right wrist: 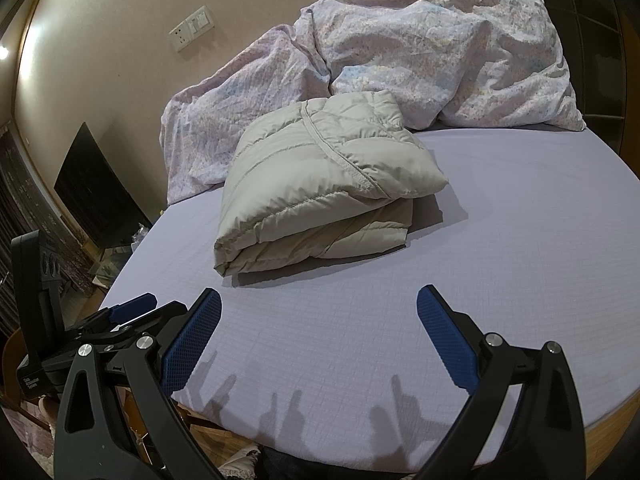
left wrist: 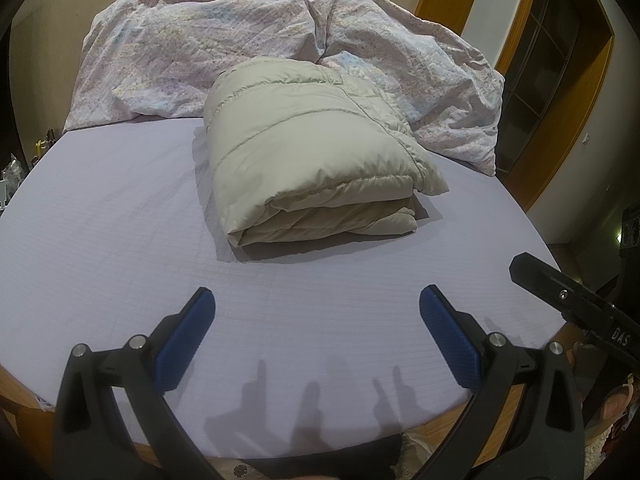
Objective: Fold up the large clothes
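The left hand-held gripper (left wrist: 316, 300) sits at the bottom of its own view with its blue-padded fingers spread wide and nothing between them, hovering over the near edge of the bed (left wrist: 120, 216). The right hand-held gripper (right wrist: 318, 300) is spread the same way in its view, also empty. Each tool shows partly in the other's picture: the right one enters the lower right of the left wrist view as a black bar with the letters "DAS" on it, cut off by the frame; the left one appears at the lower left of the right wrist view, where a small white label on its body is too blurred to read.

Past the fingers, finger-shaped shadows fall on the lilac sheet. In the middle of both frames lies the beige padded jacket (left wrist: 312, 152), folded into a thick bundle on the bed, well apart from both tools. Its far edge lies just beside, perhaps against, a crumpled floral duvet (left wrist: 200, 48) heaped across the upper part of the frame. In the right wrist view, a wall socket plate (right wrist: 192, 28) shows upper left, with a dark flat screen (right wrist: 100, 188) below it, its base hidden behind the bed edge.
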`<state>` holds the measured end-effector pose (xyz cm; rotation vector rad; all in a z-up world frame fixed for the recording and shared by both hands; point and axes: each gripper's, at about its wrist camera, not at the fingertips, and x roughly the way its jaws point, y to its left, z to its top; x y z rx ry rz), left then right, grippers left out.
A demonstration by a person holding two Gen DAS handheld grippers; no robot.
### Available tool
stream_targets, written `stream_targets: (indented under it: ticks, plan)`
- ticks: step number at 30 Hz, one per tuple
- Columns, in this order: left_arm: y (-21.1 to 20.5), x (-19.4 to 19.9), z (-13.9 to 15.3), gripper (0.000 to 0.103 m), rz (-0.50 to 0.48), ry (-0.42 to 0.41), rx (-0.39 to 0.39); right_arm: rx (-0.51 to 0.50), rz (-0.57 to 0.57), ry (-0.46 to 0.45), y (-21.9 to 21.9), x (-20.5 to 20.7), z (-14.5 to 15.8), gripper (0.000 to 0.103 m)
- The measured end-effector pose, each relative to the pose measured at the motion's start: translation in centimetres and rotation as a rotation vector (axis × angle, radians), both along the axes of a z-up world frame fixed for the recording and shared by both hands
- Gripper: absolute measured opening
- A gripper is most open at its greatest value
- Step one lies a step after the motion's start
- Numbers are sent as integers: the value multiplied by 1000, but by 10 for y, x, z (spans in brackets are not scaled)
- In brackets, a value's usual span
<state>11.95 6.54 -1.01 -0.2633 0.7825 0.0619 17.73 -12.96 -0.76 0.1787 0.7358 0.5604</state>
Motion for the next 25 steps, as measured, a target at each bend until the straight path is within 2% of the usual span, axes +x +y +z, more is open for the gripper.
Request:
stream_targets:
  ticks: [25]
  plan:
    - [-3, 1, 4, 101, -13, -5, 0, 5, -3, 5, -1, -1, 0, 100]
